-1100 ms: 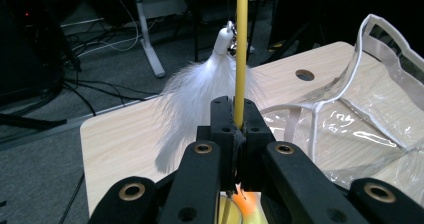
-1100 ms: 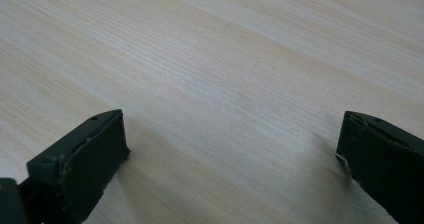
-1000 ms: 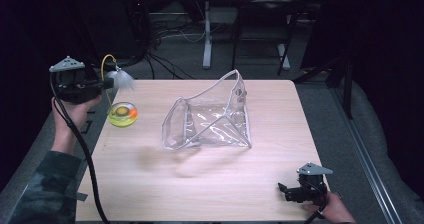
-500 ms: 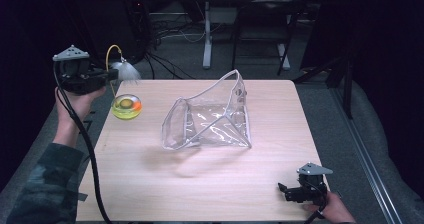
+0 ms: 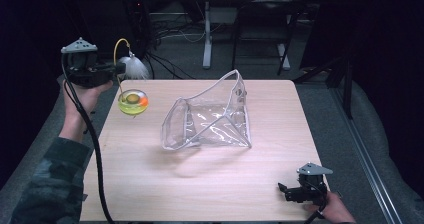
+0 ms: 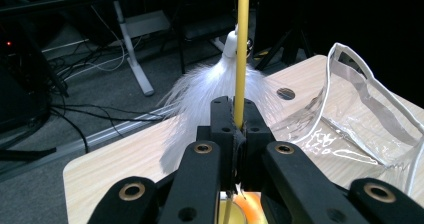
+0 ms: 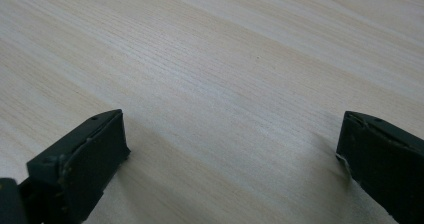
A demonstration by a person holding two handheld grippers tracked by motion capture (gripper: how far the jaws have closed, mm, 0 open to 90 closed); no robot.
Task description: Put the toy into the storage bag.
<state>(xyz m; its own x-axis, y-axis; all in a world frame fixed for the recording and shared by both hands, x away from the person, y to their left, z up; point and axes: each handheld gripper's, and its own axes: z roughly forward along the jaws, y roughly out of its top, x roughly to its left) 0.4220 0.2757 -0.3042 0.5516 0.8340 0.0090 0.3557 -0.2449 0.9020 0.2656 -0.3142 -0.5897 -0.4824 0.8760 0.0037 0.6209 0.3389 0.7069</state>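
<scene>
The left gripper is clamped tight on a thin yellow cord, from which a white feather tuft and a small yellow ball hang, the ball dangling just below the gripper, clear of the table. The step looks like carrying this toy toward the clear pouch, standing well off to the gripper's far side. Next it likely needs lowering through the pouch's open mouth. The right gripper rests on the table, jaws spread wide and empty.
</scene>
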